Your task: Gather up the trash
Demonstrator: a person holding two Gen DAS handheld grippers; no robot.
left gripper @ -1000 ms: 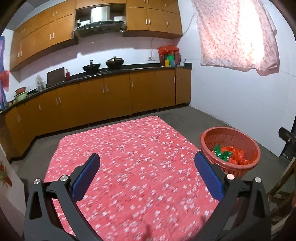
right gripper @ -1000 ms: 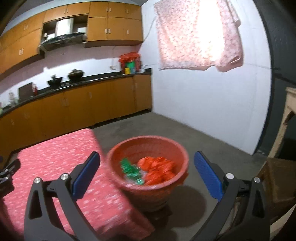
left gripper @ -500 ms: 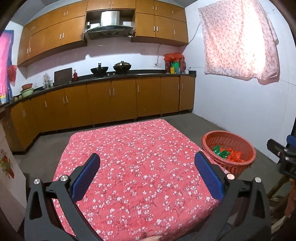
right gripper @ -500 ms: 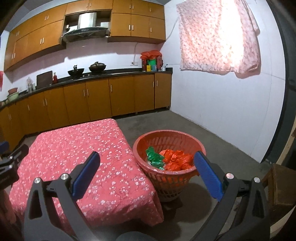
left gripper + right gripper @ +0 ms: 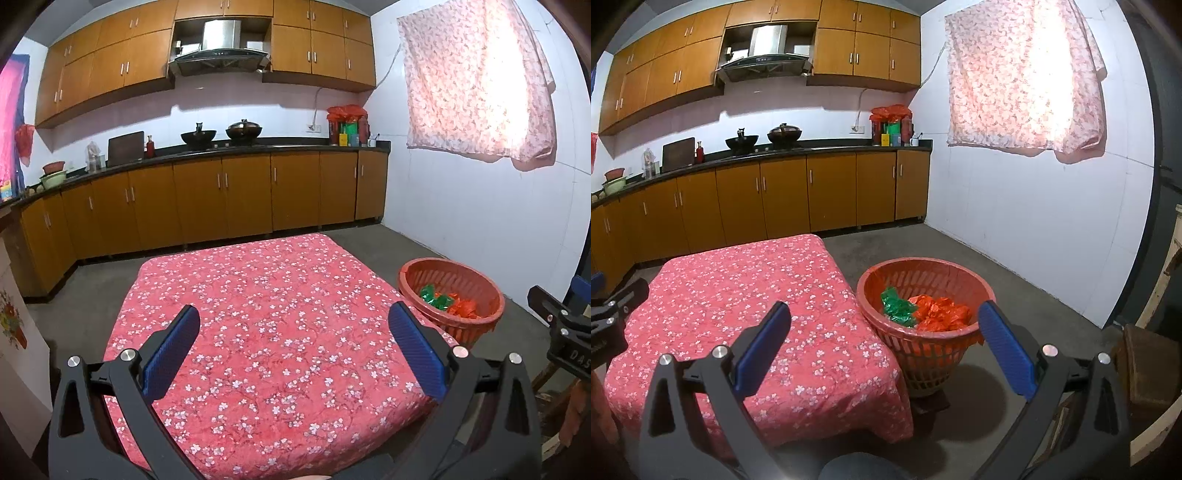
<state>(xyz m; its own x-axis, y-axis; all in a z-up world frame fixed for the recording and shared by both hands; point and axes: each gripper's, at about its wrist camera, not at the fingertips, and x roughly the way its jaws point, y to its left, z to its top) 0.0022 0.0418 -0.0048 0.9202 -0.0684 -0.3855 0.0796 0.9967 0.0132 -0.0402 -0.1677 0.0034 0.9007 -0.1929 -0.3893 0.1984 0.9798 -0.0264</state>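
A home kitchen. Wooden base cabinets (image 5: 221, 199) under a dark bench (image 5: 240, 147), matching wall cabinets (image 5: 325, 55) above, steel range hood (image 5: 219, 50) over two black woks (image 5: 221, 134). Bottles, bowls and bagged goods (image 5: 347, 123) along the bench. Floral cloth (image 5: 476, 81) hung as a window curtain, bare concrete floor (image 5: 960, 243), low table under a red flowered cover (image 5: 266, 332), and a red plastic basket (image 5: 925, 350) of wrappers beside it.

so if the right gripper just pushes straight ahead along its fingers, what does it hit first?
Most likely the red basket. The right gripper, jaws open and empty, points at its near-left rim, close beside the edge of the floral tablecloth. Depth is unclear in the fisheye, so the cloth's corner could come first.
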